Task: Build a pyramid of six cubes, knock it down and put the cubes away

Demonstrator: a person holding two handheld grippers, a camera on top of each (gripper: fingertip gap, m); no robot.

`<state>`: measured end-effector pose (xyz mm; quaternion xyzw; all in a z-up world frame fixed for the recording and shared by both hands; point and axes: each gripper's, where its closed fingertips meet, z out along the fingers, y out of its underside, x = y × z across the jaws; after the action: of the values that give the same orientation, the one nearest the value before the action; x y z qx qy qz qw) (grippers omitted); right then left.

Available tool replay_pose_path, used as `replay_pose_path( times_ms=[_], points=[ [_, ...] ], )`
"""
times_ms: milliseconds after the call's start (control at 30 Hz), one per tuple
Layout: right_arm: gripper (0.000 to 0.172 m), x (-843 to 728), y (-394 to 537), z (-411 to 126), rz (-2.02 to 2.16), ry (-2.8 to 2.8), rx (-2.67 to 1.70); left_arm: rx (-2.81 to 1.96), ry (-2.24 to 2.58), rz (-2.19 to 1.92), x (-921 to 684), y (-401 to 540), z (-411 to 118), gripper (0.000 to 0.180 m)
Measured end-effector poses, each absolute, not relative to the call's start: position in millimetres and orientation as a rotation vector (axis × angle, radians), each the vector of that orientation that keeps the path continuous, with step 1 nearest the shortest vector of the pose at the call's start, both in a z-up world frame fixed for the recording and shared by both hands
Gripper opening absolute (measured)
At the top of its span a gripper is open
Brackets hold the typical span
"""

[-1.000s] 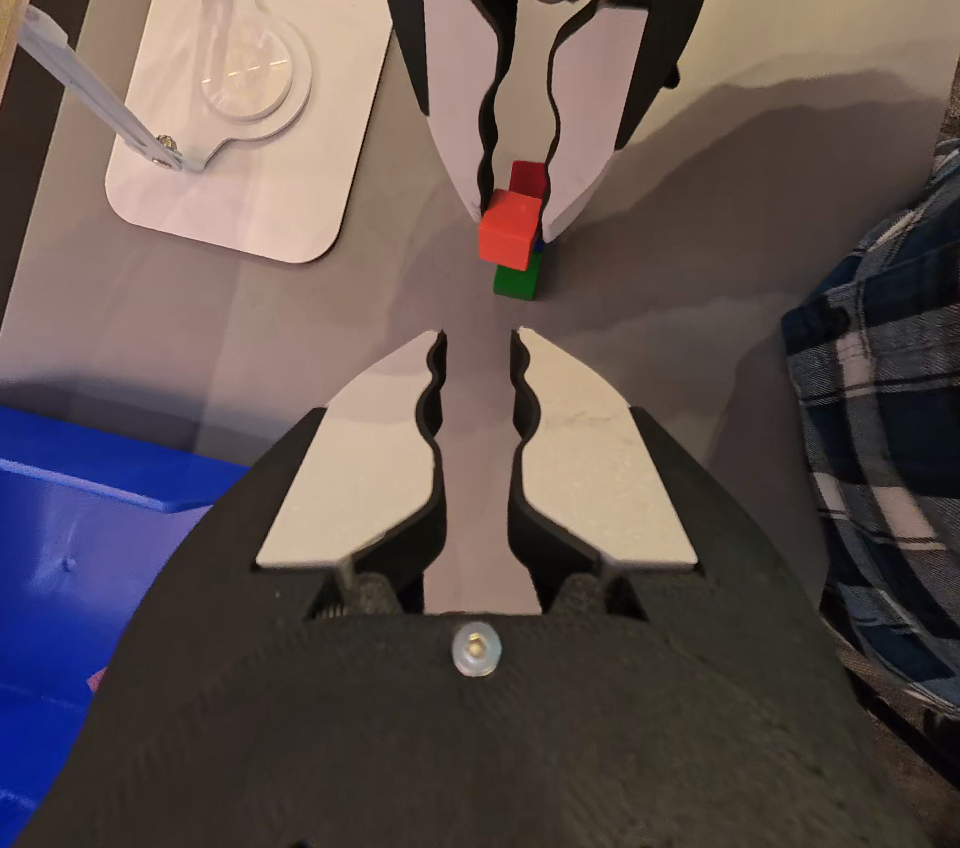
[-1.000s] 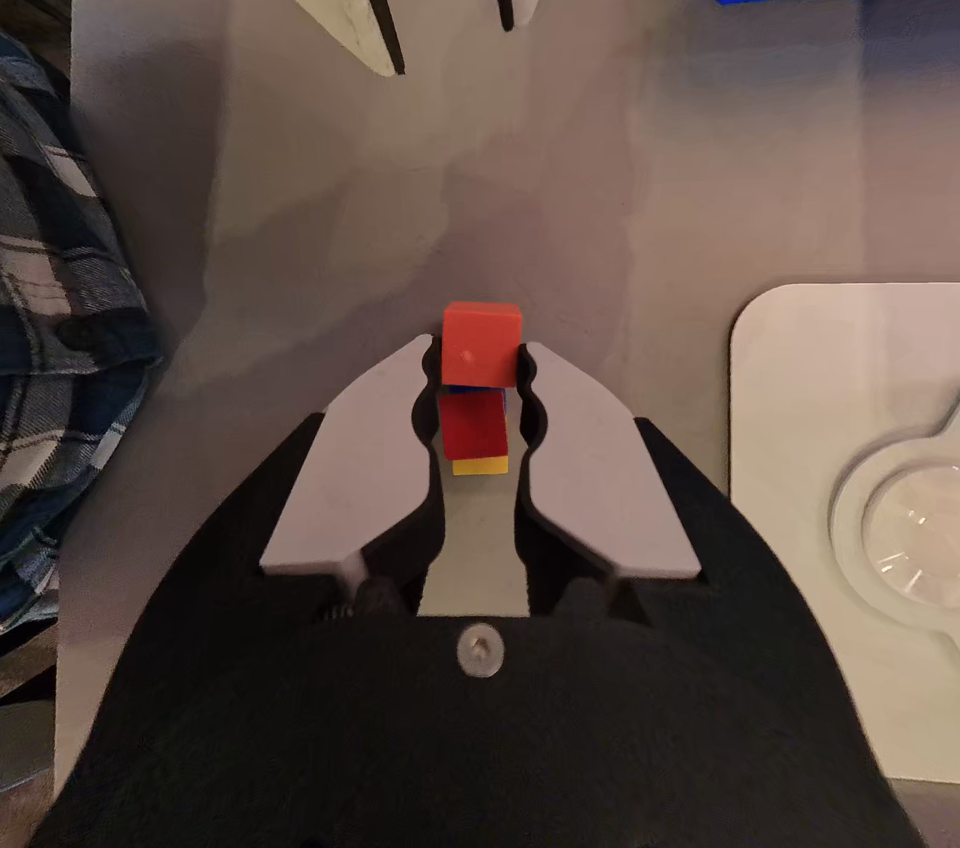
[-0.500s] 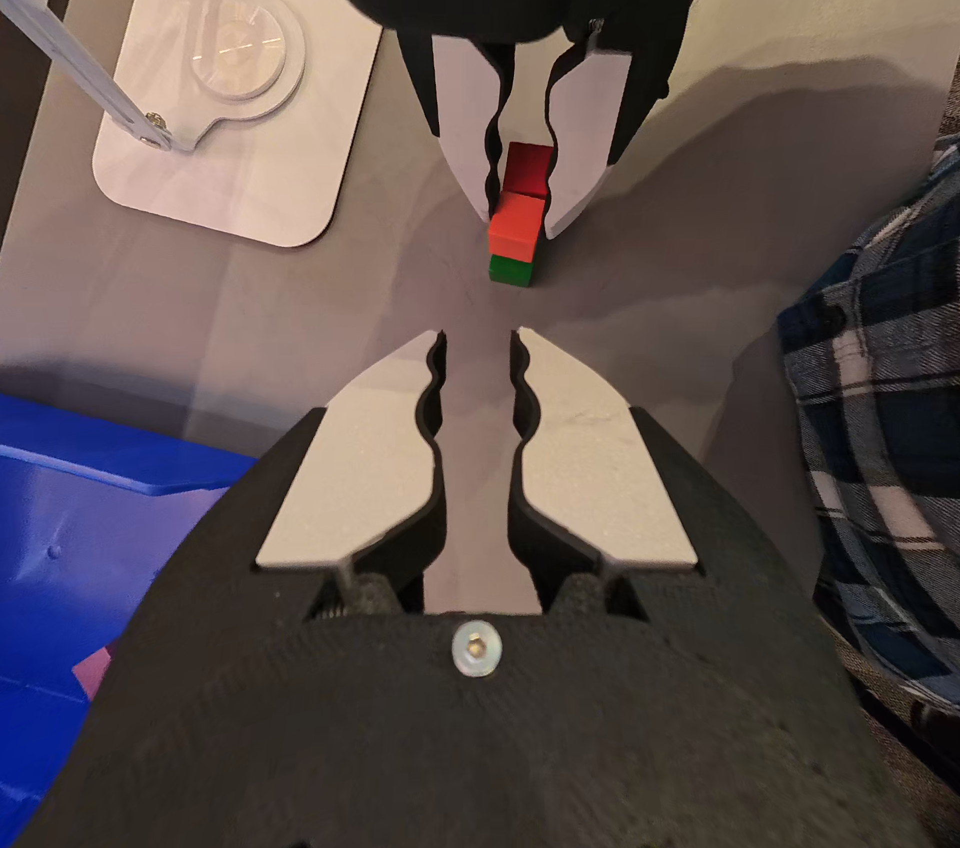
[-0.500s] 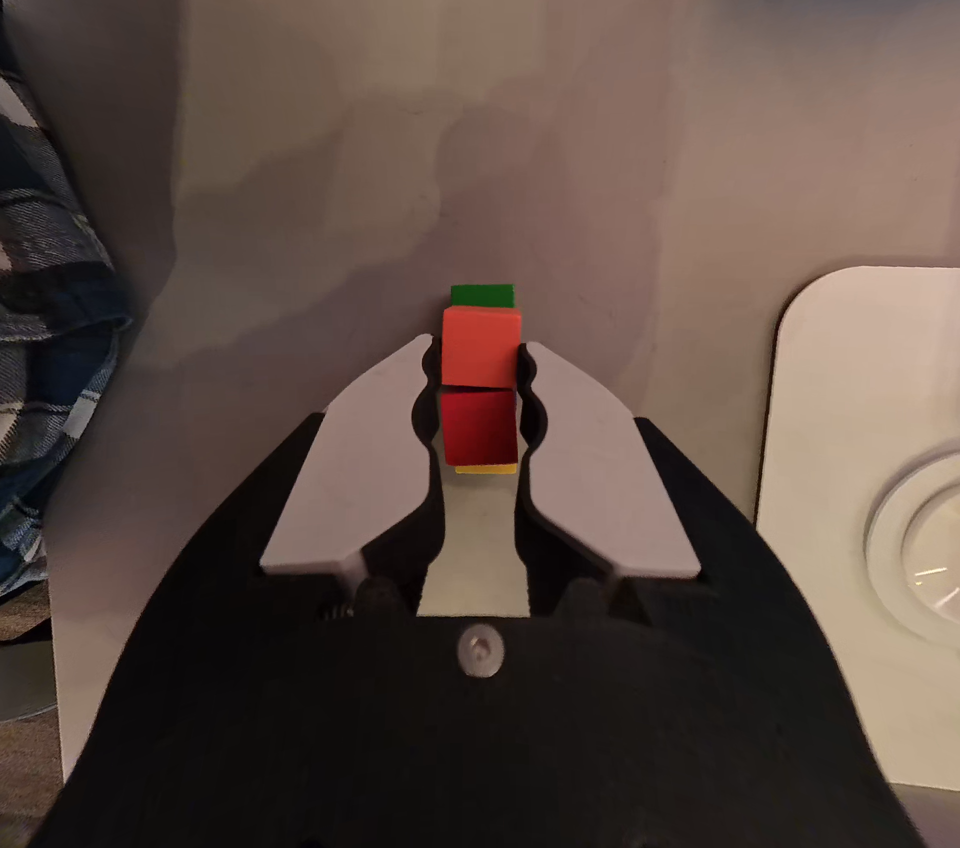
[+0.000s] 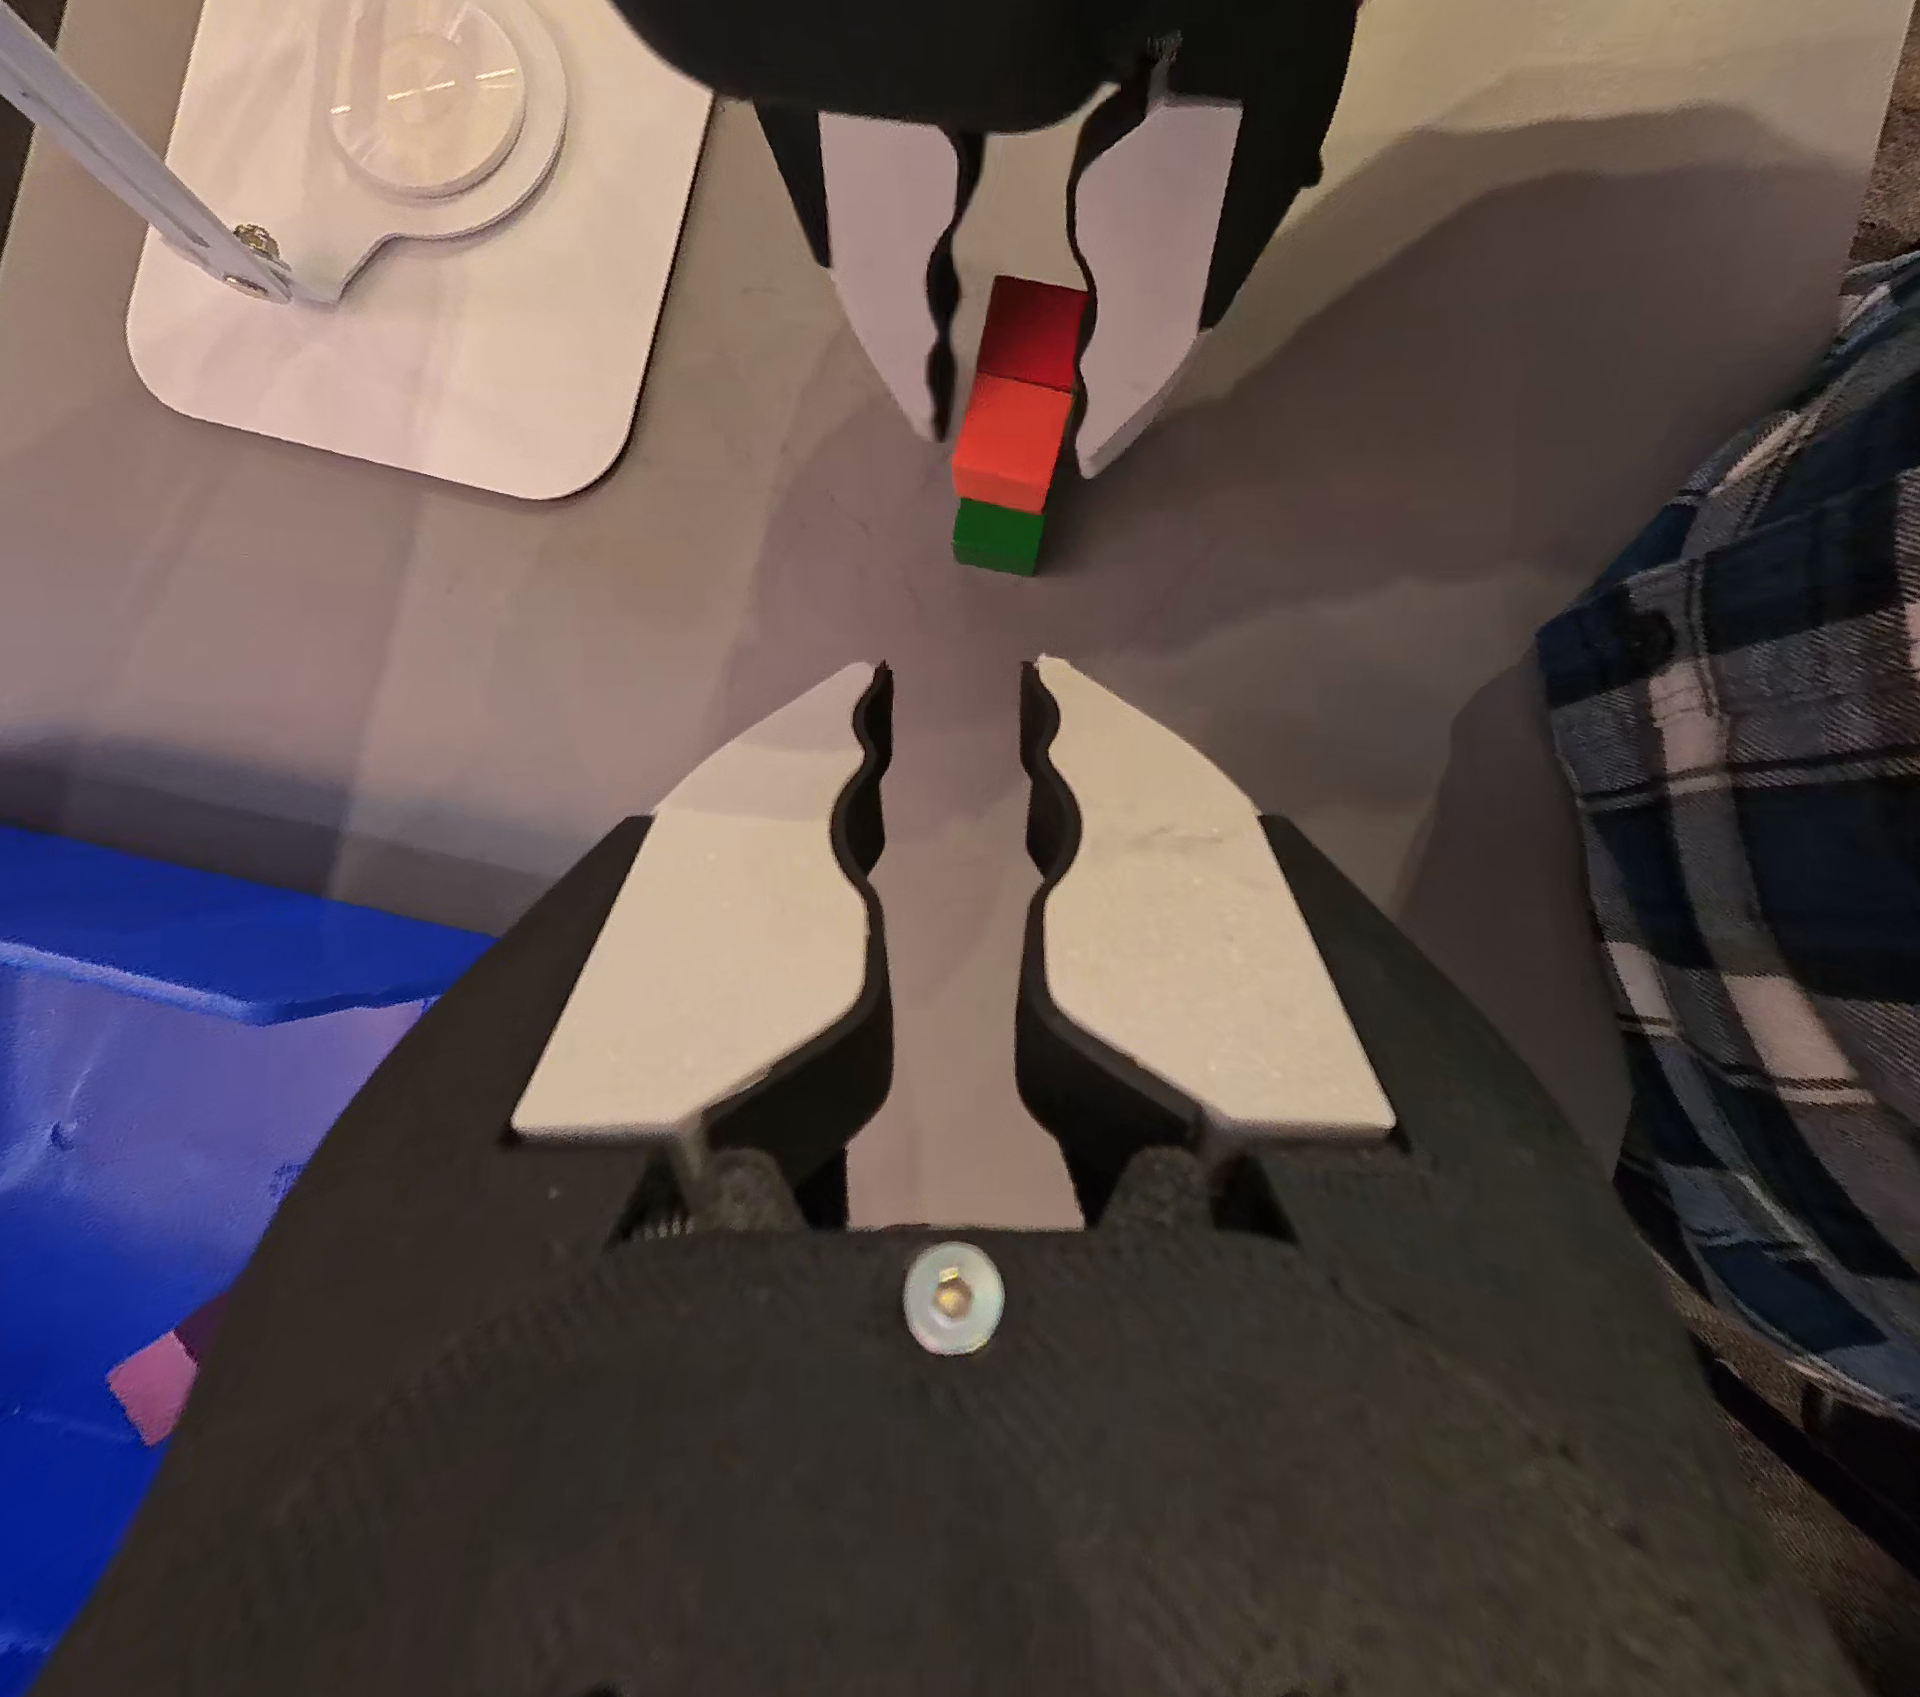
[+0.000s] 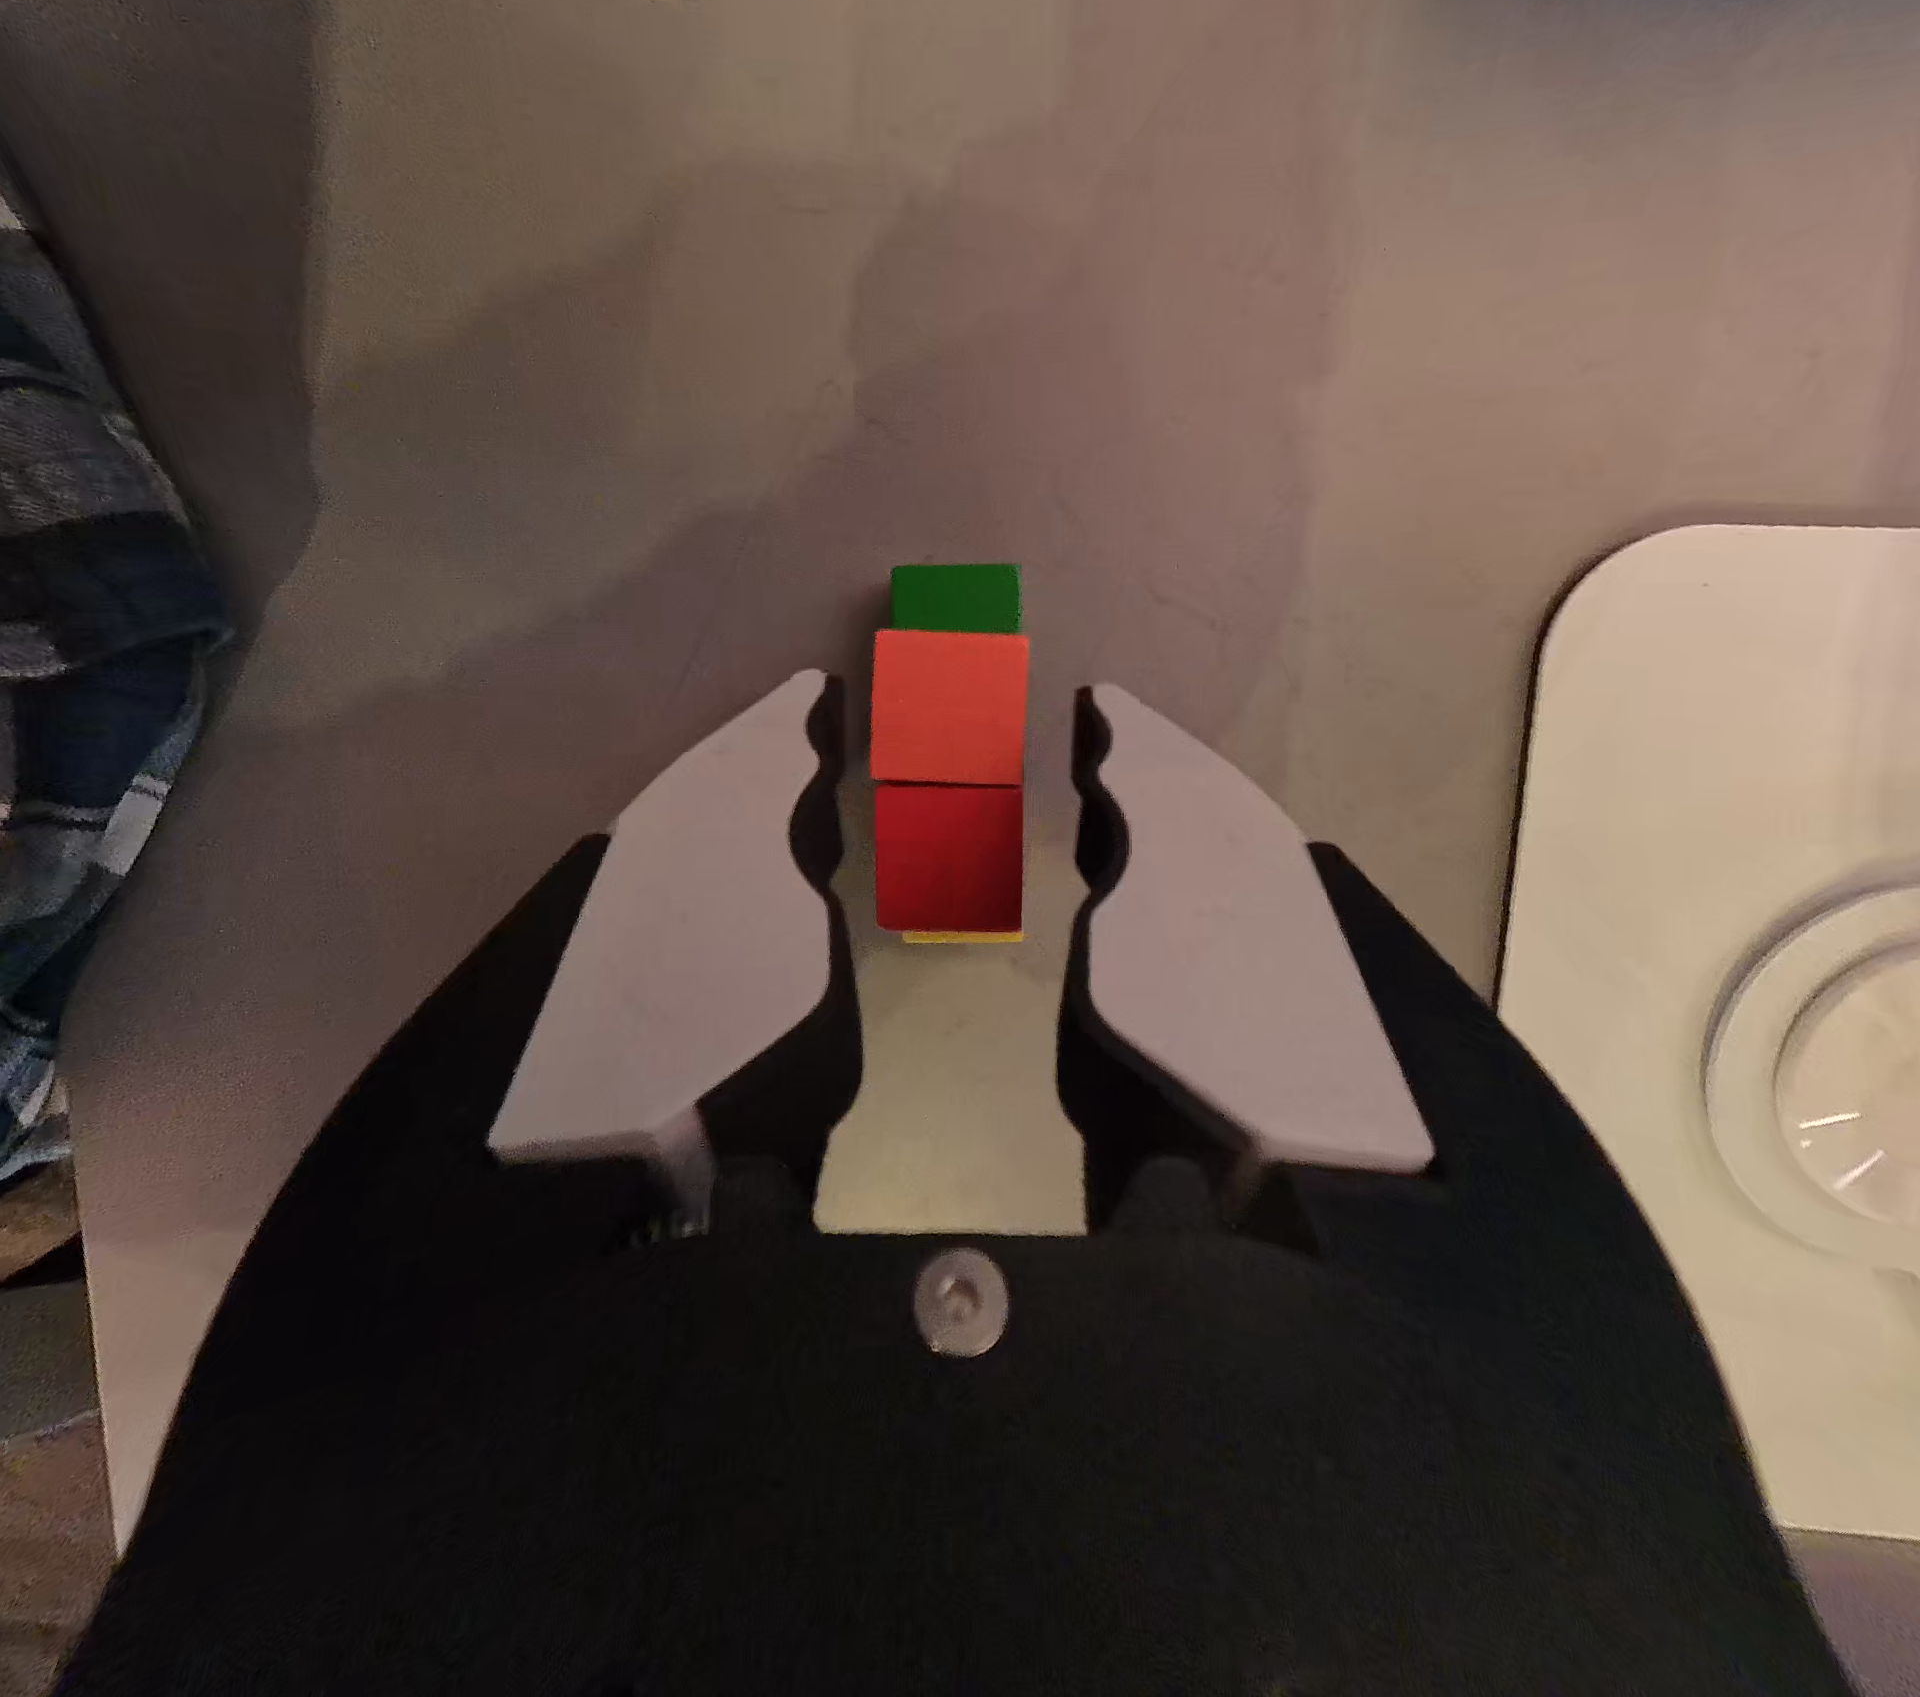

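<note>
A stack of cubes stands on the grey table. In the right wrist view I see a green cube (image 6: 956,598), an orange cube (image 6: 949,707), a dark red cube (image 6: 948,858) and a sliver of a yellow cube (image 6: 961,938). My right gripper (image 6: 953,691) is open around the orange cube, with a gap showing on each side. The left wrist view shows the same green (image 5: 997,535), orange (image 5: 1010,447) and dark red (image 5: 1034,333) cubes, with the right gripper (image 5: 1013,447) straddling them. My left gripper (image 5: 958,668) is open and empty, a short way in front of the stack.
A blue bin (image 5: 156,1076) sits at the lower left, with a pink piece (image 5: 156,1398) inside. A white stand base with a lens (image 5: 416,172) lies beyond it and also shows in the right wrist view (image 6: 1714,920). A person's plaid sleeve (image 5: 1766,816) is at the right. Some 10 cm of space lies between my two pairs of fingers.
My right gripper brought the orange cube down beside the dark red one on the stack, then opened and let it go. My left gripper stayed open and barely moved.
</note>
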<state>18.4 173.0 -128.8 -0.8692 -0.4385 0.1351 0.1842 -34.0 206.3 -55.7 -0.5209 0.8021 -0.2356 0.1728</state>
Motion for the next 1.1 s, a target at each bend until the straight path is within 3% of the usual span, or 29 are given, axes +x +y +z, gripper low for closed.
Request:
replay_pose_path(
  times_ms=[200, 567, 1100],
  points=[
    [0.046, 30, 170, -104, 0.397, -1.102, -2.387, -1.496, 2.245, -0.758, -24, 195, -62, 0.022],
    [0.003, 53, 153, -109, 0.398, -0.978, -2.403, -1.533, 2.237, -0.832, -1, 181, -95, 0.014],
    [0.0, 50, 149, -125, 0.419, -0.994, -2.425, -1.569, 2.285, -0.793, 3, 167, -122, 0.008]
  ],
)
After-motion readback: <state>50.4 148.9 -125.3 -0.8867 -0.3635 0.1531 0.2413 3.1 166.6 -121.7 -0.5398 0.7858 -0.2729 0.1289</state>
